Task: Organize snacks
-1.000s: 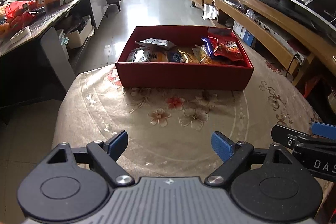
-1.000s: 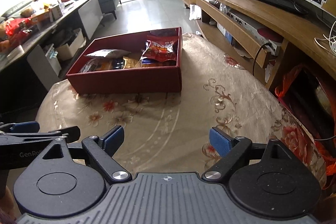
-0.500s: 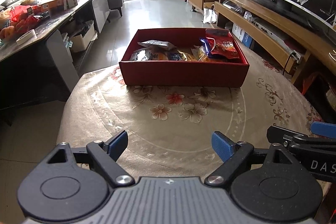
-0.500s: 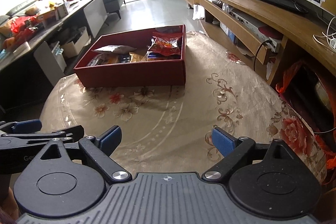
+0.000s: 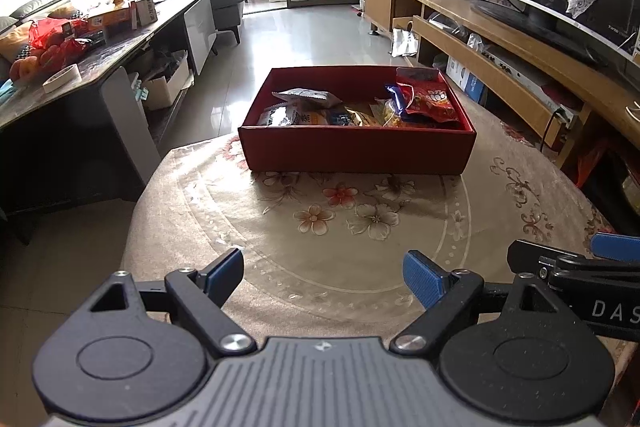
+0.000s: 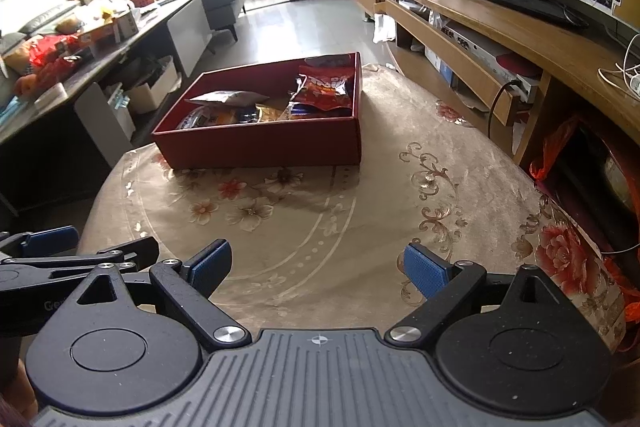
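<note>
the snack packets sit together inside a shallow dark-red cardboard box [image 5: 356, 147] at the far side of the round bench [image 5: 360, 235] under its beige flowered cloth: a red foil bag [image 5: 430, 101] leans in the box's right end, a silver-grey pouch [image 5: 306, 97] lies toward the left, and yellow and blue wrappers crowd between them. the cloth in front of the box is bare, so the sorting looks done or nearly so.

the left gripper [image 5: 323, 277] hovers over the near edge of the bench, well apart from the box, jaws wide with nothing between them. the right gripper [image 6: 318, 267] hangs just beside it; its jaws have just been opening and are wide and empty too.

if anything remains, it is probably squaring the leaning bag. a good approach comes in from above, closes on the bag's crimped top edge, not its puffed middle, and lays it flat without shoving the light box.
</note>
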Tool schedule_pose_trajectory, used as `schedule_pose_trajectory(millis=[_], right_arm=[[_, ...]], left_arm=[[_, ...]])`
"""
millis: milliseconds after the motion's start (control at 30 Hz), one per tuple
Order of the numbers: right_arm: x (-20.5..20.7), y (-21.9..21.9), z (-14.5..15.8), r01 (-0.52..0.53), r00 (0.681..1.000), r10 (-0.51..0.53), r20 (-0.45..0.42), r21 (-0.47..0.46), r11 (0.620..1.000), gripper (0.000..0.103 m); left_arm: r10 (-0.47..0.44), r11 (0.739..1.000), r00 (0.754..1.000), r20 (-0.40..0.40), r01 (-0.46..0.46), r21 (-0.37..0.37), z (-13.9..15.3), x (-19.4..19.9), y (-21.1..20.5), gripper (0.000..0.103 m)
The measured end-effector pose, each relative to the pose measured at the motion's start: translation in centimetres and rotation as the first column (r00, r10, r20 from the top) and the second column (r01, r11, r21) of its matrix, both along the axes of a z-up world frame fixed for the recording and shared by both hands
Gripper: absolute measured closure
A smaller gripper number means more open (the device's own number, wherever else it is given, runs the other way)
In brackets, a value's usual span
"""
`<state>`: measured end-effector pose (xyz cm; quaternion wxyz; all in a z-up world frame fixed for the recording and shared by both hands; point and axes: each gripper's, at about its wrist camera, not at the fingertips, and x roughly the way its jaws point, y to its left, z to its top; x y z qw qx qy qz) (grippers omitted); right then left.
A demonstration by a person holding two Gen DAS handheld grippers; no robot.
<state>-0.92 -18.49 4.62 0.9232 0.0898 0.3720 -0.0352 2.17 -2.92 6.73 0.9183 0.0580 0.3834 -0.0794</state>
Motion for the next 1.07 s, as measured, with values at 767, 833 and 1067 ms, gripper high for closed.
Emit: schedule_pose_trajectory(millis=[767, 833, 1067], right_arm=[[-0.06, -0.12, 0.22, -0.005, 1.0, 0.005, 0.014, 0.007, 1.0, 0.007], [-0.08, -0.09, 0.24, -0.005, 1.0, 0.005, 0.013, 0.005, 1.0, 0.007], [-0.06, -0.35, 0.2, 0.004, 1.0, -0.004, 0.009, 0.005, 1.0, 0.007]], left_arm=[[0.001, 1.0, 1.0, -0.001, -0.001, -0.024, 0.07, 0.11, 0.05, 0.015], [0.007, 1.0, 1.0, 0.004, -0.007, -0.02, 0.13, 0.13, 0.1, 0.011], [0.031, 1.0, 0.999, 0.028, -0.031, -0.005, 0.4, 0.1, 0.25, 0.009]])
